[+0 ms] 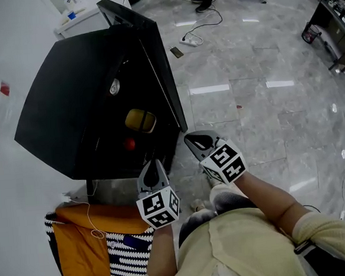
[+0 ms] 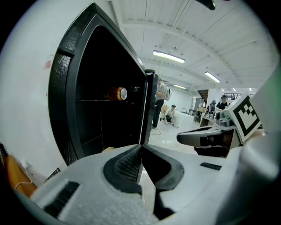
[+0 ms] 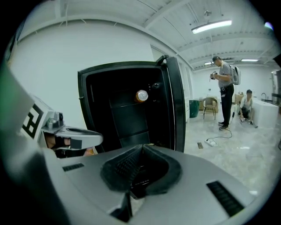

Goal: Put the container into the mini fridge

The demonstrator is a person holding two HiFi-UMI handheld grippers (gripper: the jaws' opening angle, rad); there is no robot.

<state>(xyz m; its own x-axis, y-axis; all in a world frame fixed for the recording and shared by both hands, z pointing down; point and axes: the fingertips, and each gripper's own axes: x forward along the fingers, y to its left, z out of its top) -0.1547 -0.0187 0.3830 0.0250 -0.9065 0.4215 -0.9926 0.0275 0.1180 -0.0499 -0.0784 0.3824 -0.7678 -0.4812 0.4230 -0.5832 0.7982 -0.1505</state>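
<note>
A black mini fridge [image 1: 68, 101] stands against the white wall with its door [image 1: 163, 75] swung open. A yellow container [image 1: 140, 120] rests inside it, with a small red item [image 1: 129, 144] just below. In both gripper views an amber can [image 2: 117, 93] [image 3: 141, 95] lies on its side on the upper shelf. My left gripper [image 1: 152, 164] [image 2: 141, 147] is shut and empty, just in front of the fridge opening. My right gripper [image 1: 198, 142] [image 3: 142, 147] is also shut with nothing in it, beside the door's outer edge.
An orange cloth [image 1: 79, 243] and striped black-and-white fabric [image 1: 129, 263] lie by my left arm. A power strip and cable [image 1: 190, 41] lie on the grey marble floor. A person stands [image 3: 226, 88] and another sits [image 3: 248, 105] far off.
</note>
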